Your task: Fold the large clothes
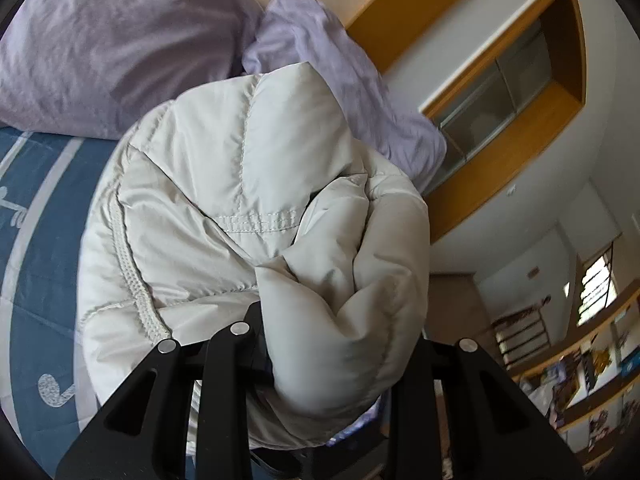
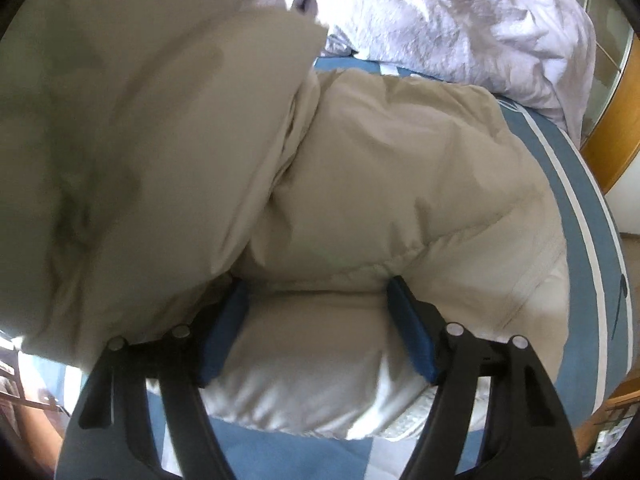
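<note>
A cream quilted puffer jacket (image 1: 248,184) lies bunched on a blue bedspread (image 1: 36,264). My left gripper (image 1: 324,344) is shut on a thick fold of the jacket and holds it raised; its fingertips are buried in the fabric. In the right wrist view the jacket (image 2: 384,184) fills the middle. My right gripper (image 2: 316,312) is open, its blue pads (image 2: 224,332) standing on either side of a padded part of the jacket without pinching it. A lifted flap of the jacket (image 2: 132,132) hangs at the left, blurred.
Two lilac pillows (image 1: 108,40) lie at the head of the bed, also in the right wrist view (image 2: 460,20). The bedspread (image 2: 576,184) has white stripes. A wooden-framed recess (image 1: 520,92) and shelves (image 1: 580,380) are off the bed's right side.
</note>
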A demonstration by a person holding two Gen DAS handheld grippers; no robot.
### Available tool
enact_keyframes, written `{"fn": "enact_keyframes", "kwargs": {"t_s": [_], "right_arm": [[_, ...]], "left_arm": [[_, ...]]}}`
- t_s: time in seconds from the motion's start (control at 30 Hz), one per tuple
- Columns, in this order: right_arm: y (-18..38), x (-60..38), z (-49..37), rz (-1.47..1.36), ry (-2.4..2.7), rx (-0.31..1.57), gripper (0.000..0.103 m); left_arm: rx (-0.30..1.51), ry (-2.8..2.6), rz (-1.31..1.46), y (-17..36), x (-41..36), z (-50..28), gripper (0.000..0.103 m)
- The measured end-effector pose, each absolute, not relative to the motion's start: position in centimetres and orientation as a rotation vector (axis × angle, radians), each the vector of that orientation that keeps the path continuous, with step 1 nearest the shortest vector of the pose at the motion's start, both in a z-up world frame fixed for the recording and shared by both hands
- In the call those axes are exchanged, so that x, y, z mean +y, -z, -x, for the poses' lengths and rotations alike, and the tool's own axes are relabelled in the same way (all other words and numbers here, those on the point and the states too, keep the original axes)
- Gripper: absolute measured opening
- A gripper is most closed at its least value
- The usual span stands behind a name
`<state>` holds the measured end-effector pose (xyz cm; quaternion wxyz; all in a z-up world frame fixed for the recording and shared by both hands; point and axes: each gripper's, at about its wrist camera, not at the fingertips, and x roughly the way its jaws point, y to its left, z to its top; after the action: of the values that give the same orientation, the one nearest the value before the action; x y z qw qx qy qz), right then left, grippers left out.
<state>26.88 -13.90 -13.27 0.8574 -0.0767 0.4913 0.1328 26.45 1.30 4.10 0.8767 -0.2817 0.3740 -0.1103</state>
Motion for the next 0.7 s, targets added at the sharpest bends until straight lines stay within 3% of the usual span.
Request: {"fn": "enact_keyframes", "kwargs": {"t_s": [0.7], "right_arm": [[11.4, -24.0, -23.4, 0.092, -0.096, 0.938, 0.067]], "left_arm": [[0.98, 0.306, 0.302, 1.7, -8.5, -29.4, 0.031]]}}
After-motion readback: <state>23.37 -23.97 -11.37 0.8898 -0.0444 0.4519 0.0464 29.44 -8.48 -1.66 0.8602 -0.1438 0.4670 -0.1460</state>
